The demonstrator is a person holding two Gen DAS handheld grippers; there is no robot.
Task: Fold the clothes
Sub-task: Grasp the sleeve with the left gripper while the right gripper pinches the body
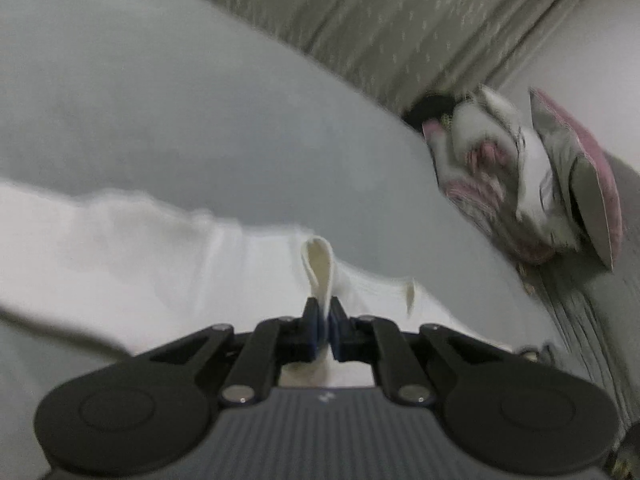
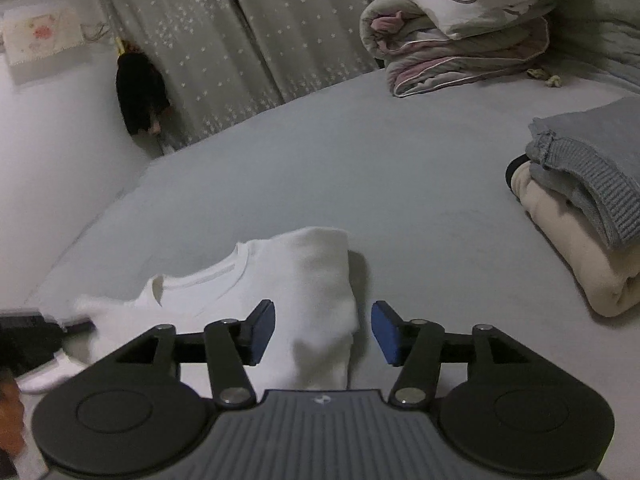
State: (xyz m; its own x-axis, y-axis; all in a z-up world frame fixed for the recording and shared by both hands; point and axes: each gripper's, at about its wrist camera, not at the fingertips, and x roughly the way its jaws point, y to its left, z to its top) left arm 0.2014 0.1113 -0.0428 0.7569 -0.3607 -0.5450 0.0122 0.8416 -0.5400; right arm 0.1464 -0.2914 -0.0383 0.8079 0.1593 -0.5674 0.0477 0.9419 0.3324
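The left gripper (image 1: pixel 325 320) pinches an edge of the white sweatshirt (image 2: pixel 280 280) lying on the grey bed (image 2: pixel 400 160), likely to carry that side over. The right gripper (image 2: pixel 323 330) hangs half open, holding nothing.

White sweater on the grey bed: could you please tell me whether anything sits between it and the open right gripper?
Nothing visible does. The white knit sweater lies directly ahead of the right gripper, whose jaws stand apart with only the sweater's folded edge and bare grey bed sheet in front of them.
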